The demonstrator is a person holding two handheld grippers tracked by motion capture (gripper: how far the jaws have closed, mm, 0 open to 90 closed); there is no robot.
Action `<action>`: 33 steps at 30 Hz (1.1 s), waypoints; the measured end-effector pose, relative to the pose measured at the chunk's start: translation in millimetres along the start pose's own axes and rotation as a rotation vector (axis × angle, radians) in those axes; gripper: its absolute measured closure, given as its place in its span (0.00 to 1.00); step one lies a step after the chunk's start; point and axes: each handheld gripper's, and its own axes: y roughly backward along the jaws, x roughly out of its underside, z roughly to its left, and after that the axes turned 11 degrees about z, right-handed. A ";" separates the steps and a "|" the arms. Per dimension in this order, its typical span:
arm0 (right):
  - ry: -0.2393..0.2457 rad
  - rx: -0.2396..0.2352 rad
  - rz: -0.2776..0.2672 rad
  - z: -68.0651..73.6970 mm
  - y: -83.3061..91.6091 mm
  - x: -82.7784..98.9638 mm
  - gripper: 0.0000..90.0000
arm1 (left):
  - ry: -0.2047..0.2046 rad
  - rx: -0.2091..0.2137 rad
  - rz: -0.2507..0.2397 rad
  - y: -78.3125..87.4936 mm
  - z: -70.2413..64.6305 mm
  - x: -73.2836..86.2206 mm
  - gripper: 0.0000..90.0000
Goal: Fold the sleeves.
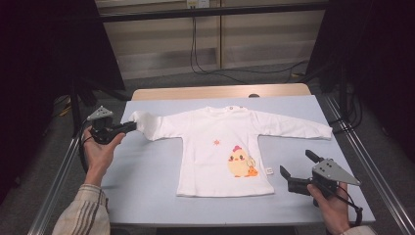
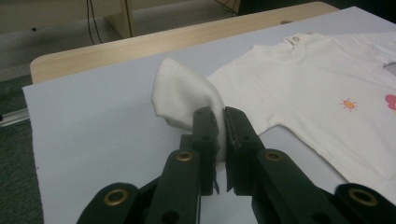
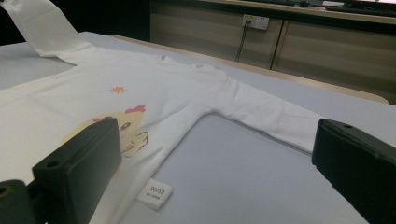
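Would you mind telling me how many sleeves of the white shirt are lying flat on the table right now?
1. The right-hand sleeve in the high view lies flat on the blue mat. The other sleeve is lifted, its cuff pinched in the left gripper.

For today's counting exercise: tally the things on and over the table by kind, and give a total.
White long-sleeved shirt: 1
Blue-grey table mat: 1
Hand-held grippers: 2, left gripper and right gripper
Total: 4

The desk (image 1: 161,181) carries a pale blue cover; bare wood shows along its far edge. A white long-sleeved shirt (image 1: 215,152) lies flat at centre.
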 end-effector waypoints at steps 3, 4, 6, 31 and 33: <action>-0.002 -0.001 -0.002 -0.4 0.4 0.0 0.02 | -0.009 0.010 -0.005 -1.0 -5.2 -1.6 0.93; -0.002 0.000 0.000 -0.3 0.5 0.0 0.02 | -0.018 0.014 -0.015 0.4 -9.4 -2.2 0.93; -0.002 -0.002 0.001 0.0 0.4 0.0 0.02 | -0.027 0.024 -0.019 1.4 -13.1 -3.2 0.93; -0.002 -0.006 0.000 0.1 0.1 -0.1 0.02 | -0.091 0.086 -0.032 -6.6 -40.4 -20.2 0.93; -0.006 -0.009 0.000 0.1 0.0 0.0 0.02 | -0.106 0.088 -0.036 -6.1 -44.3 -24.3 0.93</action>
